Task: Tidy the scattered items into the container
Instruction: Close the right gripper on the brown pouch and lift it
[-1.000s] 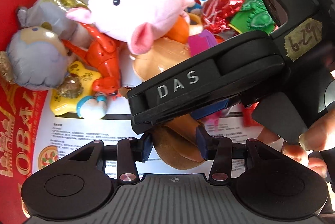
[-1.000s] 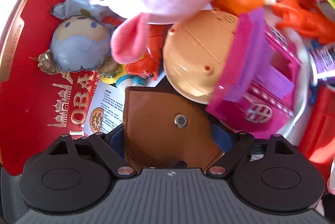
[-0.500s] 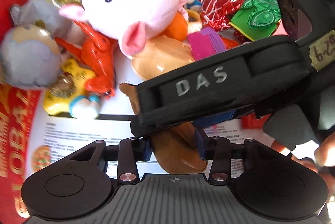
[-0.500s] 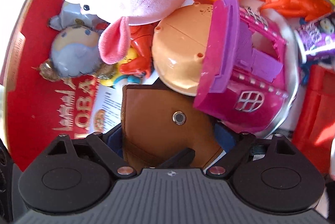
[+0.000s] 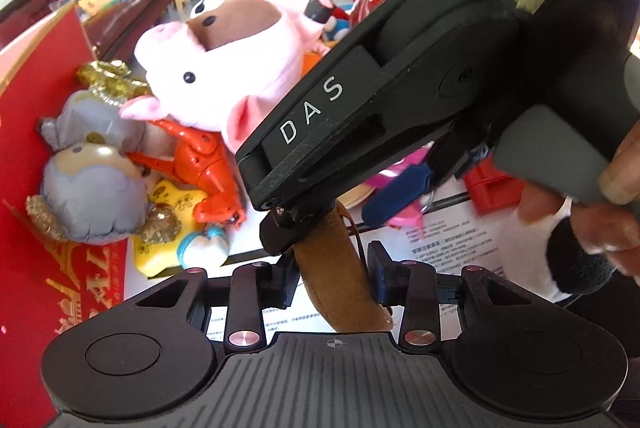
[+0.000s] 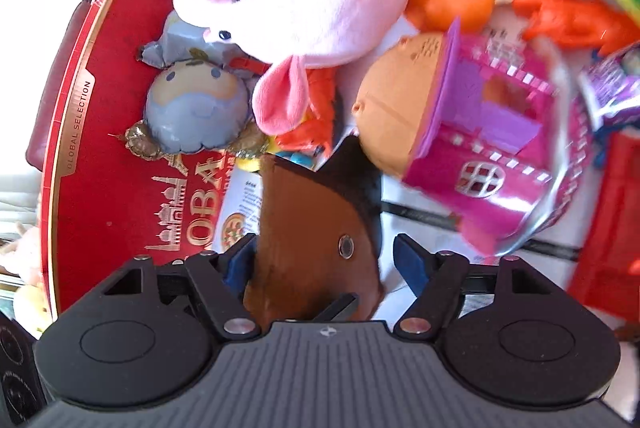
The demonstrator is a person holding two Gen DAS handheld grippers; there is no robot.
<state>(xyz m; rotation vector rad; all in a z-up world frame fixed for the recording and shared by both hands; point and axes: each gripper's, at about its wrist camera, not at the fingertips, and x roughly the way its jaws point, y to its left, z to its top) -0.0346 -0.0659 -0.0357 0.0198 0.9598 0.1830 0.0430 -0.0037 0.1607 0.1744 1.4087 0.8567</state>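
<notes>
A brown leather pouch (image 5: 340, 280) with a snap button sits between the fingers of both grippers. My left gripper (image 5: 334, 276) is shut on its lower end. My right gripper (image 6: 324, 260) has its blue pads apart, with a gap on the pouch's (image 6: 308, 236) right side; it also shows in the left wrist view (image 5: 360, 148) crossing above the pouch. Behind lies the red box (image 6: 120, 148) filled with a pink pig plush (image 5: 224, 68), a grey foil balloon (image 5: 92, 188), an orange robot toy (image 5: 200, 164) and a yellow toy (image 5: 172, 224).
A tan plastic dome (image 6: 400, 108) and a magenta toy house (image 6: 500, 148) lie right of the pouch. A red block (image 6: 608, 228) sits at the far right. A printed sheet (image 5: 452, 228) lies under the toys. Chairs and clutter fill the room behind.
The right gripper's fingers have spread apart from the pouch. Both grippers have lifted and tilted, so the pouch now stands more on edge and the room behind shows.
</notes>
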